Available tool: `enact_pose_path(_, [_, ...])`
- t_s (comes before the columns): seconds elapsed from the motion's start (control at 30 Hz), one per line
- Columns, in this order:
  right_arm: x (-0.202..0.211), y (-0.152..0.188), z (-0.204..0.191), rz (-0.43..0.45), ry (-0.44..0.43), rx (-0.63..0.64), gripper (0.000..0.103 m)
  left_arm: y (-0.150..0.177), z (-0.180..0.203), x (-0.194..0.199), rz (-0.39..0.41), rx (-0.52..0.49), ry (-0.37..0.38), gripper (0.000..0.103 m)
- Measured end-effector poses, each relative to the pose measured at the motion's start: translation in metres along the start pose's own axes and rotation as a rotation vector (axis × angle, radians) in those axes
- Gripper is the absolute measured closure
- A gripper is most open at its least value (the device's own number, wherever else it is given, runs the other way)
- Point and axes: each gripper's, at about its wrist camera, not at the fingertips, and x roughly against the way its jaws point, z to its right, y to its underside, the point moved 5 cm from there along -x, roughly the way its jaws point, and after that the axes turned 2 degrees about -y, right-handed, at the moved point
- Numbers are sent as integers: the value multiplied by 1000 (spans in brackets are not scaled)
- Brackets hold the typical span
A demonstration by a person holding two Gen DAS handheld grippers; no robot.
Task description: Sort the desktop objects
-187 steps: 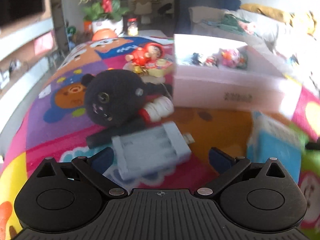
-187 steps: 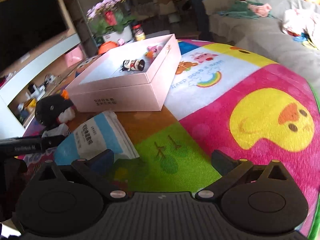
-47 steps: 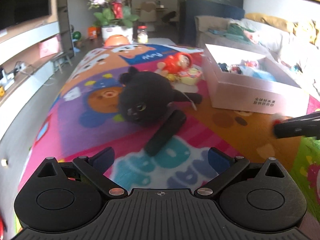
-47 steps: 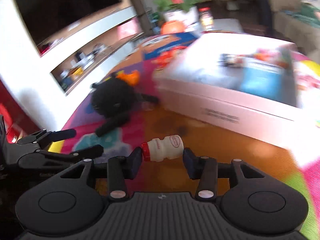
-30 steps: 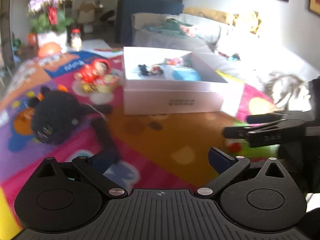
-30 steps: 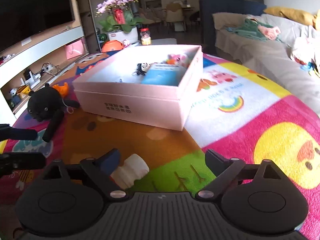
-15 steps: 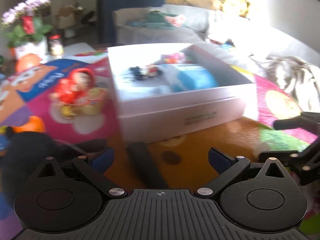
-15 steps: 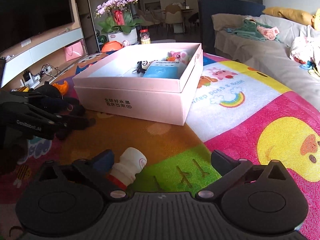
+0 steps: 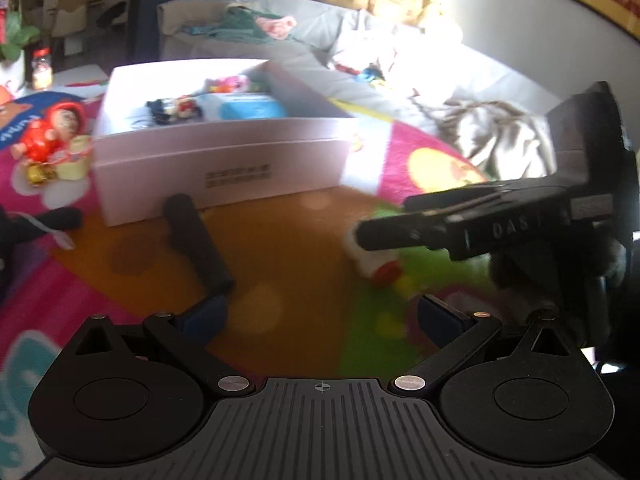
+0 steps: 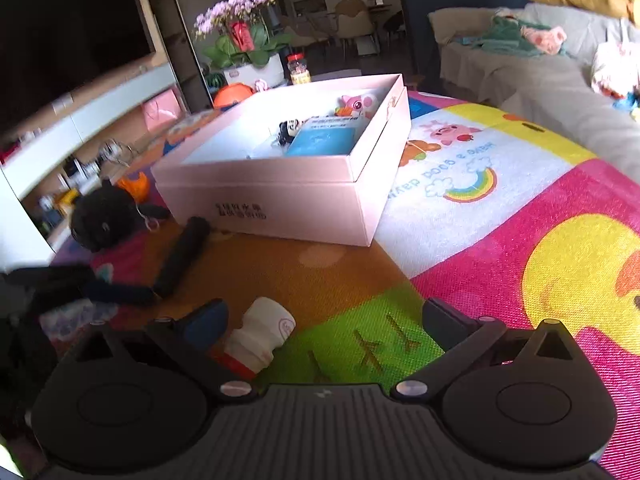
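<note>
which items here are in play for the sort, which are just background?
In play: pink box; small bottle lying by the open right gripper; black cylinder; black plush; red doll; open left gripper.

Background: sofa with clothes, flower pot, TV, jar, play mat.

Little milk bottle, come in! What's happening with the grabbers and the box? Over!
Both grippers open, left gripper, right gripper. Small yogurt drink bottle on mat by right gripper's left finger, ungripped. Pink box open ahead; black cylinder lying near it.
</note>
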Motion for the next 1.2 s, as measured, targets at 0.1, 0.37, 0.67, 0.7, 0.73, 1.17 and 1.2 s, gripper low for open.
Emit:
enact_pose_path(0.1, [5,-5,10,8,-40,-84,0,-7,8,-12,12,23,13,0])
enact_pose_path(0.37, [27,-11,34,143,107,-168,0,-19,27,-17,46,-21,56,0])
enact_pose_path(0.67, [16,-2,40,114,129,-190,0,-44,-17,-12,104,-61,-183,0])
enact_pose_path(0.7, [16,-2,40,114,127,-189,0,-47,-22,-18,96,-62,-195,0])
enact_pose_path(0.73, [15,-1,40,113,127,-190,0,-49,-26,-24,86,-68,-198,0])
enact_pose_path(1.17, [18,-1,44,120,119,-196,0,-21,-9,-26,-3,-155,30,0])
enact_pose_path(1.2, [17,-1,44,121,119,-197,0,-17,-3,-24,-7,-187,32,0])
